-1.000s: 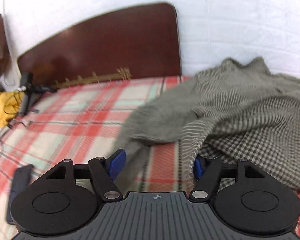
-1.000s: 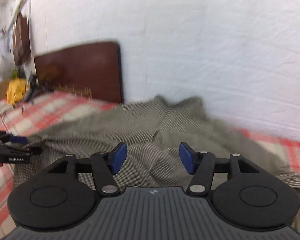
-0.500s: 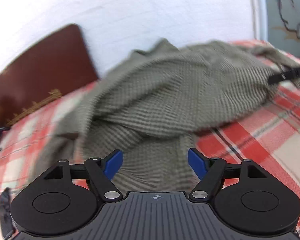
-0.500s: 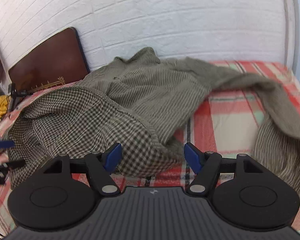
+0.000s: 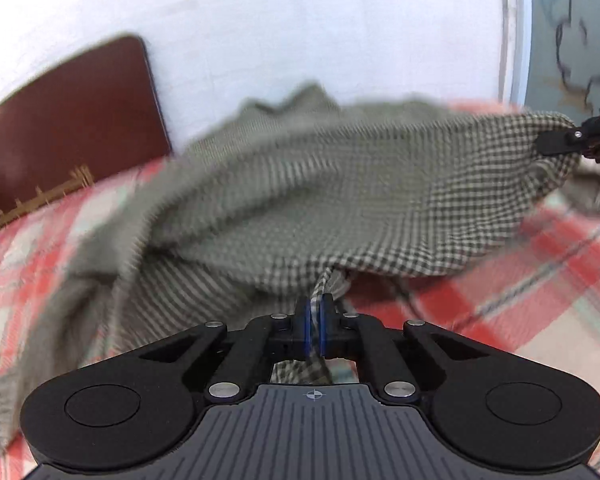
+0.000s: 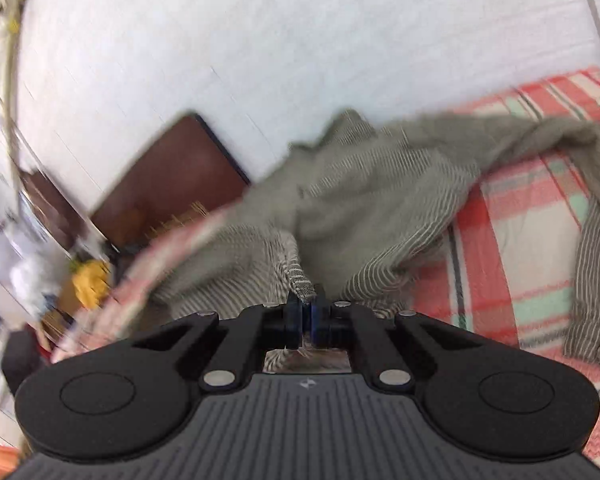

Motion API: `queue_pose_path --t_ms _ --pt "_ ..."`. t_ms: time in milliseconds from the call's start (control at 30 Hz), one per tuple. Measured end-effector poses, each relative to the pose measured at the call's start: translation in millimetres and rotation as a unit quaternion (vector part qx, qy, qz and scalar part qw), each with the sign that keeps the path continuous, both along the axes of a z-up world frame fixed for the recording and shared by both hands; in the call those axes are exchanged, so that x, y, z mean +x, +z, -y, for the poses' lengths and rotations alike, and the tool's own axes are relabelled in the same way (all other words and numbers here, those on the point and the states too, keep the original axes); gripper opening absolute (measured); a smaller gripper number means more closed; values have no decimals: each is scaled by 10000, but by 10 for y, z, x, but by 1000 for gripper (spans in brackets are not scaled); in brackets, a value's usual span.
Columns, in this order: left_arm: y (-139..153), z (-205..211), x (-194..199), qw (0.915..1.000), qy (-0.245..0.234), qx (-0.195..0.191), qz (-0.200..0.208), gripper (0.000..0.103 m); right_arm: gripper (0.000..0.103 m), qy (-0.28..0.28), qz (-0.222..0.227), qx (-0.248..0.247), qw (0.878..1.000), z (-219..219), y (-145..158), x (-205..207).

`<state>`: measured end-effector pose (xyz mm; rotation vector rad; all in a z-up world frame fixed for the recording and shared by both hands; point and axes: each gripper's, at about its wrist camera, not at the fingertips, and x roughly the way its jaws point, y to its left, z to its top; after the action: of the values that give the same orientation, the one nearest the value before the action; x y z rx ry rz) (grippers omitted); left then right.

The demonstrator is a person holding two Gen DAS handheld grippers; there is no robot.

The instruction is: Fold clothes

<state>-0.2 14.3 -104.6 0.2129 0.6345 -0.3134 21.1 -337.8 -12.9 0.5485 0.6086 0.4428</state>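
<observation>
On plaid bedspread (image 5: 512, 280), crumpled checked shirt (image 5: 340, 200)

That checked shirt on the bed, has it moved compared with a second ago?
Yes. The checked shirt lay slumped right of the brown headboard; now it is stretched out rightward, away from it, both tools having just closed on its edges.

Checked garment (image 5: 340, 200), olive-grey and cream, loosely heaped and unfolded on a red, cream and mint plaid bedcover (image 5: 520, 280). Its outer face shows a small gingham check; the inner face shows fine stripes. In the left wrist view the cloth spans from the near left to the far right, with one near edge gathered into a narrow pinch. In the right wrist view a striped sleeve (image 6: 592, 272) trails down at the right.
</observation>
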Motion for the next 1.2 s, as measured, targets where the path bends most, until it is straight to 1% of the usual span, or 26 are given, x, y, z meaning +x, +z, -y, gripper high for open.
queue_pose_path --t_ms 67,167,267,300,400,433,500,567,667,700,733,767,800,833,867,900,933,967,1000,1067,1100,1133,1200 --pt "176 -105 -88 9996 25 -227 187 0 4 50 242 288 9993 93 219 -85" --pt "385 -271 -256 9980 -35 -531 354 0 4 118 574 486 9971 146 463 -231" --pt "493 -350 -429 9964 -229 -718 378 0 4 122 732 597 9955 183 570 -392" --pt "473 -354 -471 9967 -292 -683 314 0 4 118 745 630 9952 200 579 -442" --pt "416 -367 -597 9971 -480 -580 124 0 4 6 583 572 9967 254 459 -536" --pt "379 -364 -626 9973 -521 -521 45 0 5 -131 478 483 9976 278 380 -547" --pt "190 -314 -596 9979 -499 -326 -246 0 7 -485 121 184 9986 315 166 -517" --pt "37 -279 -564 9971 -506 -265 -506 1 7 -778 -321 -170 9963 334 -99 -444" --pt "-148 -212 -520 9950 -583 -189 -794 14 9 -1046 -905 -518 9890 364 -464 -362" --pt "-170 -167 -496 9948 -663 -115 -768 25 12 -1098 -1009 -594 9870 372 -538 -365" --pt "-168 -105 -499 9947 -757 -27 -690 25 22 -1137 -1076 -647 9855 385 -590 -382" --pt "-165 -29 -497 9944 -874 83 -595 27 30 -1200 -1094 -678 9844 399 -614 -406" --pt "-160 78 -486 9932 -1042 242 -457 30 46 -1296 -1022 -681 9839 409 -585 -449" --pt "-155 185 -474 9913 -1210 401 -319 33 55 -1380 -901 -689 9839 419 -527 -505" --pt "-157 303 -467 9885 -1385 583 -168 43 57 -1429 -767 -708 9842 434 -458 -561" --pt "-176 448 -471 9839 -1578 843 31 53 57 -1444 -636 -733 9848 439 -386 -612" --pt "-207 591 -477 9767 -1769 1178 294 57 57 -1419 -531 -762 9855 438 -322 -658" --pt "-263 732 -495 9664 -1956 1558 592 61 58 -1371 -448 -795 9863 436 -270 -705" --pt "-322 862 -505 9543 -2125 1920 854 62 62 -1323 -366 -829 9871 435 -217 -752" --pt "-452 1063 -485 9295 -2394 2543 1188 63 63 -1244 -297 -913 9876 430 -165 -836" --pt "-495 1134 -472 9202 -2521 2715 1260 63 63 -1224 -308 -943 9875 426 -155 -865" --pt "-504 1172 -465 9163 -2632 2739 1272 63 63 -1207 -329 -953 9876 428 -156 -889" --pt "-524 1246 -449 9079 -2853 2785 1296 74 63 -1184 -417 -899 9880 445 -199 -914"
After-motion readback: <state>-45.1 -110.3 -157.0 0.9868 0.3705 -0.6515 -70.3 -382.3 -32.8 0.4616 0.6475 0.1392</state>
